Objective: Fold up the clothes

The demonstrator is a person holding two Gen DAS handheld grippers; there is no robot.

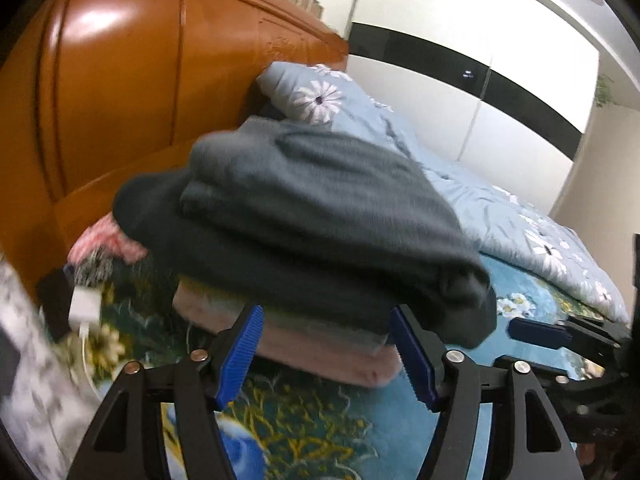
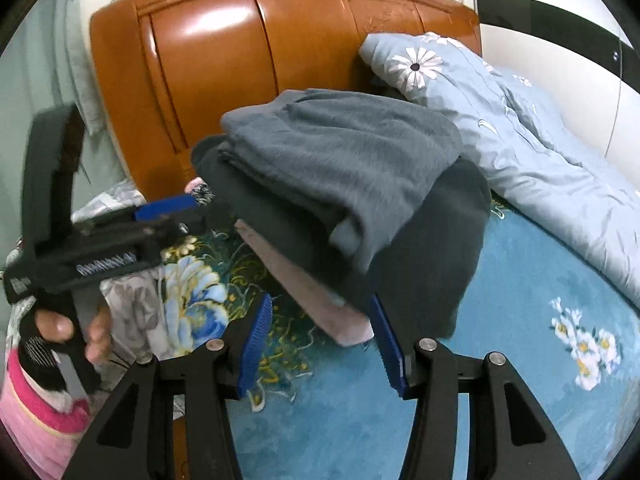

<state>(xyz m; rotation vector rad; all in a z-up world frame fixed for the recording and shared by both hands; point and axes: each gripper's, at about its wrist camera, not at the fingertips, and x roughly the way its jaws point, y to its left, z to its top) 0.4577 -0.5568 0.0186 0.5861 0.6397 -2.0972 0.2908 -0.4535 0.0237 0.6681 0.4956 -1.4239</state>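
I see both grippers, left point(image 1: 326, 354) & right point(image 2: 322, 344), jaws apart, empty; fuzzy grey fleece point(image 2: 352, 160) folded atop stack; no readable text.

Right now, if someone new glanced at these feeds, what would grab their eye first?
The stack of folded clothes mid-bed: grey piece on top, dark one under it, pink at the bottom. Behind it rises the glossy orange headboard, with a blue floral quilt bunched to the right. Both tongs, left and right, sit open just short of the stack.
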